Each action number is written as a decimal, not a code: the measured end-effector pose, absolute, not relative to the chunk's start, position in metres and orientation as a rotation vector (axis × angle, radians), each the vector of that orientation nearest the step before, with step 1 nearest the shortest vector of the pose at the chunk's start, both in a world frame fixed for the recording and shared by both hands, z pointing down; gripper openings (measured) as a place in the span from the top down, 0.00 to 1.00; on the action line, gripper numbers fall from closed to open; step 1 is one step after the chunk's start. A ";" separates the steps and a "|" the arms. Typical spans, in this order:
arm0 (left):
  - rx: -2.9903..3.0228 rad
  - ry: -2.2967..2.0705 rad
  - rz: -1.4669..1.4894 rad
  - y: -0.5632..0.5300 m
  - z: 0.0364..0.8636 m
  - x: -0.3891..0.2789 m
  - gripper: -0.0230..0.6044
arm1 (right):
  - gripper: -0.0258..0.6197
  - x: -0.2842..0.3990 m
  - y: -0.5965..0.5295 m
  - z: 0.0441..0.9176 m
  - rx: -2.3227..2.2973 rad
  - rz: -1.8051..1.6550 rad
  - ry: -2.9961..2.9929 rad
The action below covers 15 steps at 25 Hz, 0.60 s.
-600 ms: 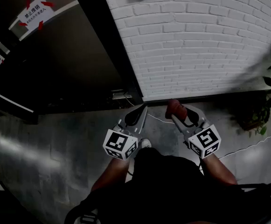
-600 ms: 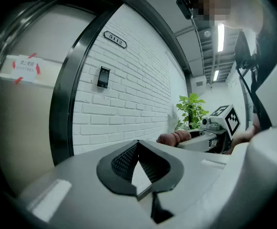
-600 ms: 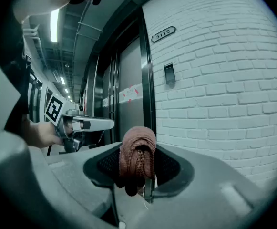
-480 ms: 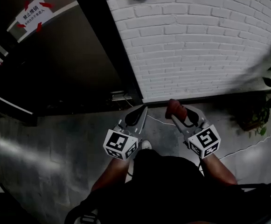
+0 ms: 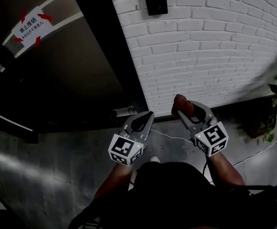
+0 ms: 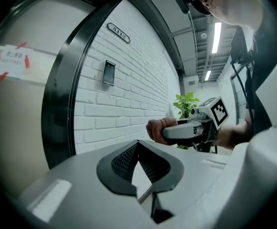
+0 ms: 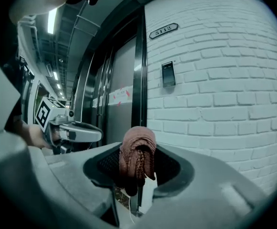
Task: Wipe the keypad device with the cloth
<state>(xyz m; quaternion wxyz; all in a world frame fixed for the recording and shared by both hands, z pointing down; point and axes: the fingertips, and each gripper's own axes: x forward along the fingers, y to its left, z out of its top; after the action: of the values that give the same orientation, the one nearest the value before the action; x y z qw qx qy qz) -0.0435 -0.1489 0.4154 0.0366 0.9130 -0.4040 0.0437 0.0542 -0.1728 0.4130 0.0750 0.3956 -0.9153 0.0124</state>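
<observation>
Rust-brown cloth (image 7: 137, 151) sits bunched, pinched in the right claw (image 7: 138, 180); the left claw (image 6: 139, 151) is closed on nothing. At twelve o'clock, well apart, the keypad device (image 7: 168, 74) hangs on the brick wall (image 7: 224, 104). This looks like the approach; next, raise the cloth to it.

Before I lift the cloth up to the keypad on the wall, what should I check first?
1. Grip: the right gripper has the cloth bunched between its jaws: ok.
2. Target: the keypad is in sight on the brick wall: ok.
3. Contact: the cloth is apart from the keypad, which sits higher up the wall: not ok.
4. Other hand: the left gripper has its jaws together, is empty, and is off to the side: ok.
5. Dirt on the keypad: too small to see: cannot tell.
</observation>
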 end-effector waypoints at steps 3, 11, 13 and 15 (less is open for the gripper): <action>2.825 -1.196 0.148 -0.163 0.416 -0.056 0.94 | 0.72 0.044 -0.199 0.393 1.247 -0.008 -2.741; 2.866 -1.118 0.130 -0.188 0.418 -0.083 0.94 | 0.72 0.018 -0.262 0.332 1.329 -0.203 -2.684; 2.871 -1.086 0.126 -0.193 0.419 -0.083 0.94 | 0.72 0.012 -0.275 0.305 1.346 -0.299 -2.663; 2.874 -1.056 0.126 -0.195 0.419 -0.080 0.94 | 0.72 0.007 -0.288 0.275 1.361 -0.411 -2.638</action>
<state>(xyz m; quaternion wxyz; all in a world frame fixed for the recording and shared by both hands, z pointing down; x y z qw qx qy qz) -0.0803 -0.1945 0.4191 0.0384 0.9372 -0.3443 0.0410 0.0072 -0.2881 0.2748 0.0724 0.4530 -0.8780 -0.1369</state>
